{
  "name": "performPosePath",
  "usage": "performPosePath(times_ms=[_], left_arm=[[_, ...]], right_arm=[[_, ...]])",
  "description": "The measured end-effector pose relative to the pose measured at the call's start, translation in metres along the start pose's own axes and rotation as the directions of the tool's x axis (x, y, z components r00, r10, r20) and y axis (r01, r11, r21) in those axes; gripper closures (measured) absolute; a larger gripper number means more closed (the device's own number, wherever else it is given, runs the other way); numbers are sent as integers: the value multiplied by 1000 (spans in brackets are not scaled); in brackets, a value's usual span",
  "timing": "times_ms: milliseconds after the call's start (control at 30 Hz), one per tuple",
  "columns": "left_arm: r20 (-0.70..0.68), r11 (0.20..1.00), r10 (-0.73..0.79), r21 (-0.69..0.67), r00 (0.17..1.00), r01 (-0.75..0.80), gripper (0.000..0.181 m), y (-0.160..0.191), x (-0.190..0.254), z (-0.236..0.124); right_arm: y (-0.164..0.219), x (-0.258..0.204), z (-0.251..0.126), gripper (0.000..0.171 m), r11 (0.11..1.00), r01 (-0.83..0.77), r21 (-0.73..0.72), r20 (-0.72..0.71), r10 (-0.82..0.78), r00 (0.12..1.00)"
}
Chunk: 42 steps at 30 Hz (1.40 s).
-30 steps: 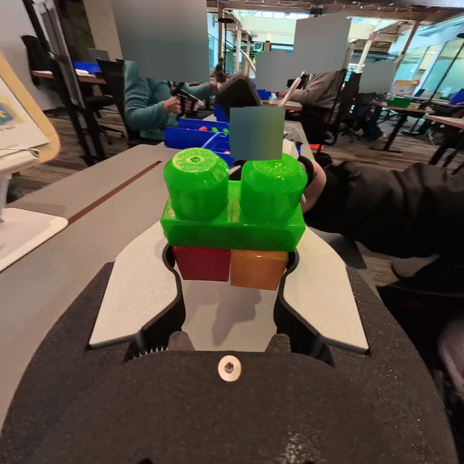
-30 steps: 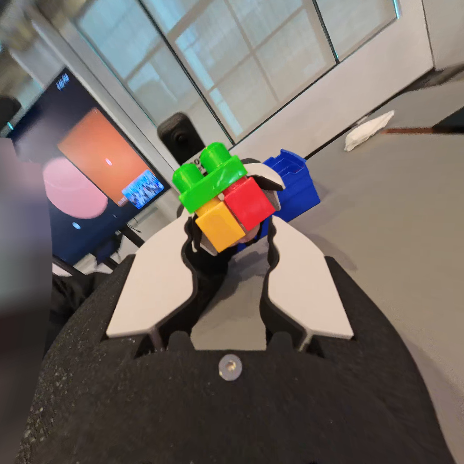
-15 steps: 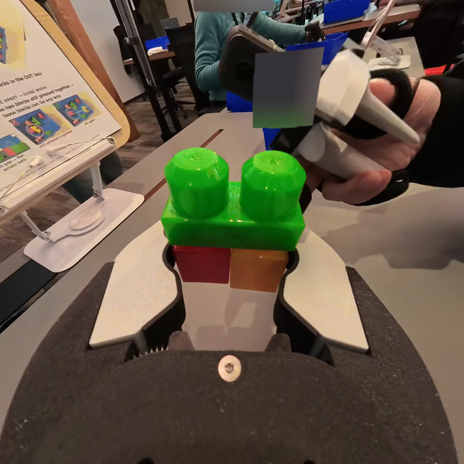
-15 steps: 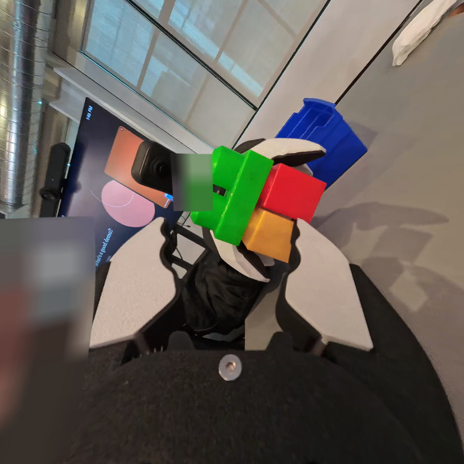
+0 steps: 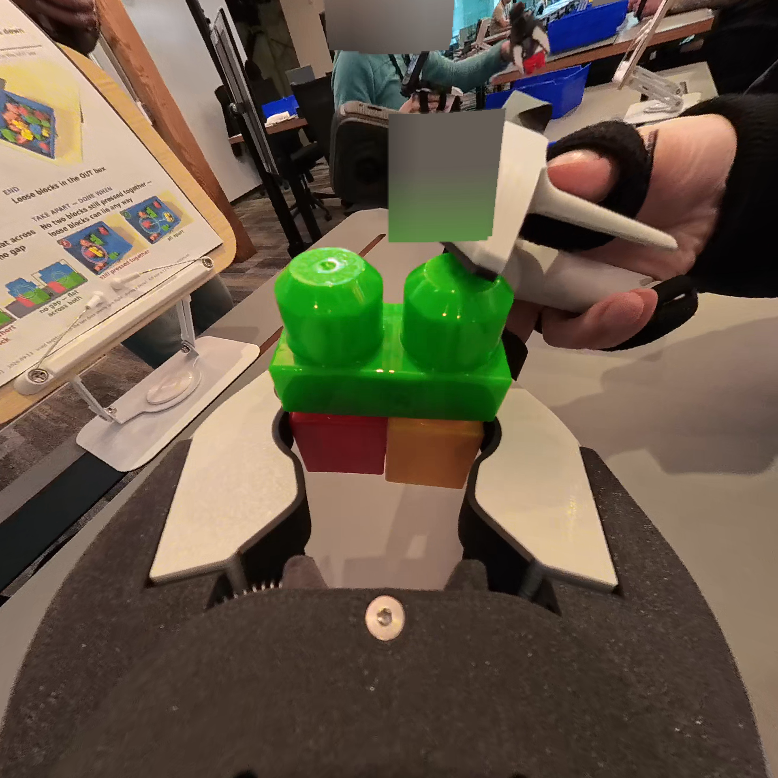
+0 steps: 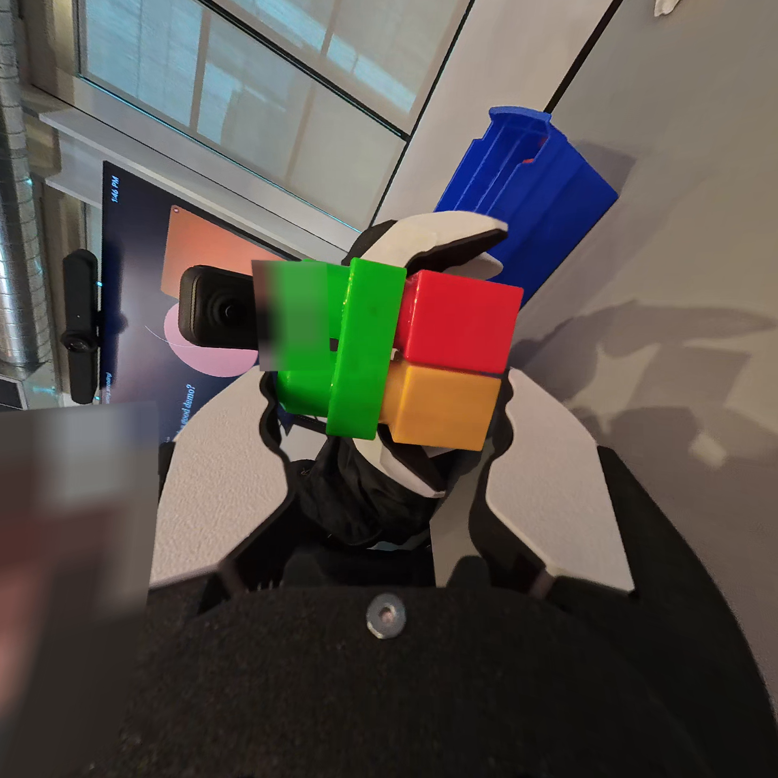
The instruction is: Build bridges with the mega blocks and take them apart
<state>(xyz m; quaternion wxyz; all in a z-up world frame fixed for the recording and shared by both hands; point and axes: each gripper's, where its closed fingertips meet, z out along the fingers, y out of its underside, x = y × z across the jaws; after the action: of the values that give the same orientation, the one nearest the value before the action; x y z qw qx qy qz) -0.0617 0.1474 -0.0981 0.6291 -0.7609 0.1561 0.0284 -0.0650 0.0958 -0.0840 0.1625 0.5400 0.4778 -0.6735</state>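
Blocks sit clamped in my left gripper (image 5: 385,438): a red block (image 5: 339,442) and an orange block (image 5: 431,456) side by side, pinched from the outside by my left fingers (image 5: 235,475), with a green block (image 5: 391,358) pressed across the top of both as a bridge. The whole stack is held up off the grey tabletop (image 5: 673,421), its two green studs pointing up in the left wrist view.

My right gripper (image 5: 488,261) comes in from the right side, held by my gloved right hand (image 5: 652,235); one white fingertip touches the top of the right-hand stud. In the right wrist view the right fingers (image 6: 227,484) are spread wide, with the stack lying between their tips; they grasp nothing.

Past the stack a blue bin (image 6: 530,202) stands on the tabletop toward its far edge. At the left edge an instruction board (image 5: 97,210) leans on a white stand (image 5: 164,400)
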Motion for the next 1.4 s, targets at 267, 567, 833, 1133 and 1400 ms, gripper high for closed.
performPosePath(times_ms=[267, 567, 833, 1133, 1400], left_arm=[[23, 997, 61, -51, 998, -60, 93, 7, 1, 4], [36, 997, 69, -23, 997, -69, 93, 5, -1, 2], [46, 997, 82, -1, 996, -82, 93, 3, -1, 2], [61, 995, 93, 23, 994, -95, 93, -1, -1, 1], [76, 996, 82, 38, 994, -85, 93, -4, -6, -2]], right_arm=[[2, 9, 2, 72, 999, 3, -37, -68, -5, 998], [1, 8, 4, 72, 999, 21, -39, -60, -23, 998], [1, 8, 3, 74, 997, 55, -45, -66, -58, 996], [1, 6, 4, 75, 995, 81, -56, -67, -84, 994], [-3, 4, 8, 78, 997, 77, -28, -40, -78, 996]])
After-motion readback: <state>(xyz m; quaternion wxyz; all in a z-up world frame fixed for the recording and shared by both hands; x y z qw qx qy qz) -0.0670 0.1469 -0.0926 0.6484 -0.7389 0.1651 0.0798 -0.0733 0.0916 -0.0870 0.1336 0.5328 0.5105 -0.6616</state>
